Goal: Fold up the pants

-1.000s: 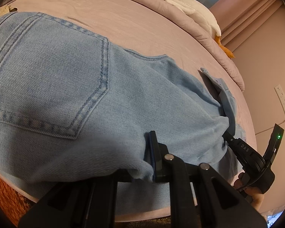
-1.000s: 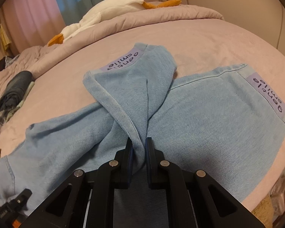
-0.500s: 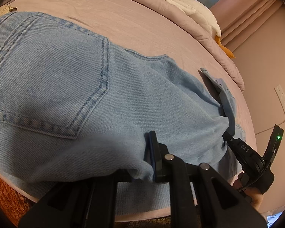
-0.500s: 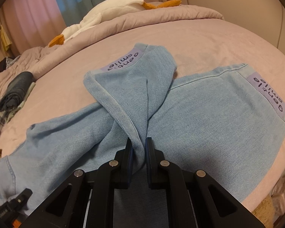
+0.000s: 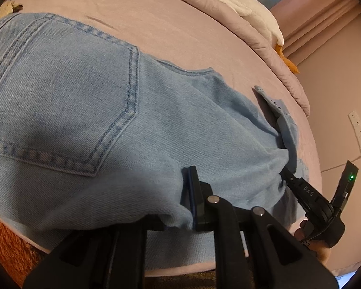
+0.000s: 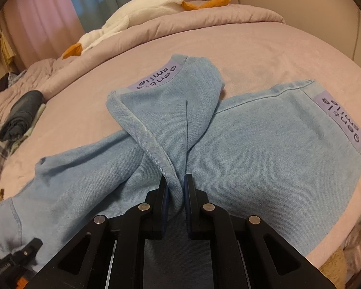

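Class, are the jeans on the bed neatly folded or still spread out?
Mostly spread out: the jeans lie flat on the bed, with one leg lifted and twisted across.

The left gripper (image 5: 180, 207) points steeply down, its jaws closed on a bunched edge of the pants (image 5: 89, 110); only its right finger (image 5: 195, 192) shows clear of the cloth, the other is buried under the fold. The right gripper (image 6: 175, 192) also tilts steeply down, both fingers (image 6: 162, 197) pressed together on a gathered ridge of a trouser leg that rises between them. In the left wrist view the right gripper sits off to the right, and a bit of the hand (image 5: 317, 250) holding it shows beneath its body.
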Demonstrator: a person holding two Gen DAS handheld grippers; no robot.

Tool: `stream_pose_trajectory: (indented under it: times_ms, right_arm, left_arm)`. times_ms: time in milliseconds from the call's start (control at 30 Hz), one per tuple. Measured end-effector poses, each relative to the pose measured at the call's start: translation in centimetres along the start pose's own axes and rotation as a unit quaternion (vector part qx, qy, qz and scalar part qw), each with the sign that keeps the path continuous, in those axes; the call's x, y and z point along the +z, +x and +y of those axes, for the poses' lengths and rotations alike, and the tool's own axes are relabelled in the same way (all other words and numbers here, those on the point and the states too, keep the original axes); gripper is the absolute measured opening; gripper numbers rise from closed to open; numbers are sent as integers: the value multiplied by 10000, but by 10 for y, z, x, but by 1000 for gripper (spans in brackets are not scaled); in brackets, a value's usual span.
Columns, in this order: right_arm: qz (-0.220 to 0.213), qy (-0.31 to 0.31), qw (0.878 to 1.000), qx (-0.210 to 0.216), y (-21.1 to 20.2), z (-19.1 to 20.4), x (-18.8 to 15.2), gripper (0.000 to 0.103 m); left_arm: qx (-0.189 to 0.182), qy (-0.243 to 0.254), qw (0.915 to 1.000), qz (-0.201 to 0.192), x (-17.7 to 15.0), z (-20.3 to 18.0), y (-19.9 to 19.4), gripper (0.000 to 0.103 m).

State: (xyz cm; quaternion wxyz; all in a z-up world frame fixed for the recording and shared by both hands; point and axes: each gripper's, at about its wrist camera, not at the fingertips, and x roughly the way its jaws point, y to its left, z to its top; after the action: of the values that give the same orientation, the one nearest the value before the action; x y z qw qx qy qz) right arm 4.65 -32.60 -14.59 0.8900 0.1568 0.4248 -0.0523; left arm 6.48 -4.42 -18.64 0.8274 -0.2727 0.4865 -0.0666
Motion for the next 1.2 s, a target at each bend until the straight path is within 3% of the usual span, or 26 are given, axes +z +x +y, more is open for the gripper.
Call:
stream_pose_trajectory:
  times_ms: [67,133,167,233,267,300,367,500,667,767,833,867,900,933,1000,1067,1100,1200]
  right_arm:
    - [66,-96,9999,-24,-1,3,2,9]
    - [221,-150,9996,-25,-1,4,5,11]
    - [326,-163,9993,-4,-2,4,8,16]
    - [474,-194,9987,-59,-5,6,11,35]
    - [473,-219,9986,-129,-10,7,13,53]
    - [422,-241,9987,-138,-15,7,15,63]
    - [280,-282,9992,-3,-27,8,20,64]
    - [284,-495,9982,164,-36,15,37,64]
    - [351,-983,9945,-78,-15,40,63,64]
    - [449,-1425,9885,-247,8,64,72,64]
    - [563,-1781,9816,-404,29,82,74,64]
    - [620,-1901,9788,-455,36,86,74,64]
    - [699,-2007,9759,-489,47,91,74,64]
    - [822,-2033,9737,-617,62,95,76,62]
    - [848,-1980,9739,-709,78,96,81,28]
    - [857,-1859,9744,-933,91,91,90,11]
    - [826,-1746,9773,-871,92,88,96,8]
    - [571,-1342,9886,-386,67,75,118,7]
  left_arm:
    - [-108,-107,9998,158,2,2,-3,21]
    - [-266,-189,9989,350,5,3,-7,42]
    - [-347,-207,9982,436,6,3,-12,48]
    - [-365,-276,9983,368,9,6,-29,69]
    - [-326,-303,9986,273,10,8,-36,70]
    - [-275,-306,9990,155,12,10,-45,75]
    - [-116,-242,9996,94,17,15,-56,78]
    - [-293,-641,9973,224,27,39,-63,78]
    - [239,-546,9982,27,29,52,-78,78]
    - [311,-827,9958,-246,34,69,-90,78]
    - [268,-925,9938,-551,37,77,-100,76]
    - [-115,-855,9941,-652,40,82,-100,76]
    - [-313,-825,9942,-615,45,87,-96,67]
    - [-316,-876,9943,-519,47,91,-91,42]
    - [136,-934,9950,-311,50,95,-79,25]
    - [184,-855,9955,-353,51,93,-81,17]
    - [172,-792,9957,-440,51,90,-87,12]
    - [198,-426,9947,-913,52,73,-117,11]
